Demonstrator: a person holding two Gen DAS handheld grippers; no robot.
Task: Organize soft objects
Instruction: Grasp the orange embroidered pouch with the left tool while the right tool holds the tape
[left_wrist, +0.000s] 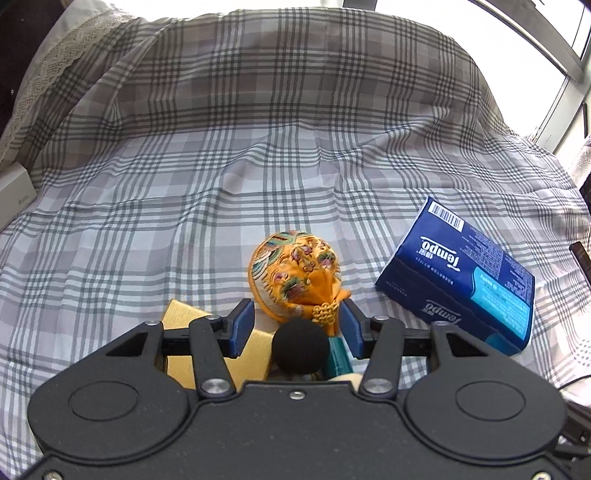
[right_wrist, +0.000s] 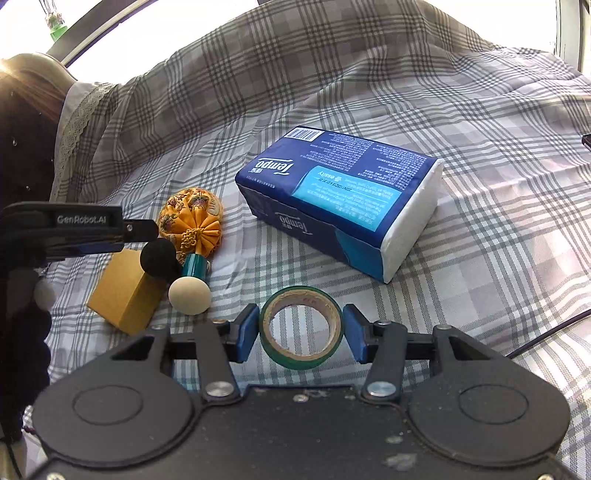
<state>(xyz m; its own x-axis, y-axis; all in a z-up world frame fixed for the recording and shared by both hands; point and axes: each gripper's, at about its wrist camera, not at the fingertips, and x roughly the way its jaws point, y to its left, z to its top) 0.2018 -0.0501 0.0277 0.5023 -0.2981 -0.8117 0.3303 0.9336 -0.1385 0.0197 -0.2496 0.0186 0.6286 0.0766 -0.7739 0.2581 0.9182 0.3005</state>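
Observation:
An orange embroidered pouch (left_wrist: 293, 275) lies on the plaid bedsheet (left_wrist: 221, 166), with a black foam ball (left_wrist: 301, 345) and a teal handle (left_wrist: 338, 358) just below it. My left gripper (left_wrist: 297, 326) is open, its blue pads either side of the pouch's knotted end. In the right wrist view the pouch (right_wrist: 192, 218) lies left of a blue Tempo tissue pack (right_wrist: 332, 206). My right gripper (right_wrist: 301, 332) is open around a green tape roll (right_wrist: 301, 328), which lies on the sheet; the left pad is close to it.
A gold box (right_wrist: 123, 291) and a cream ball (right_wrist: 189, 295) lie beside the pouch. The tissue pack also shows in the left wrist view (left_wrist: 461, 273). A lace-edged pillow (left_wrist: 48, 74) lies at the far left. A black cable (right_wrist: 546, 332) runs at the right.

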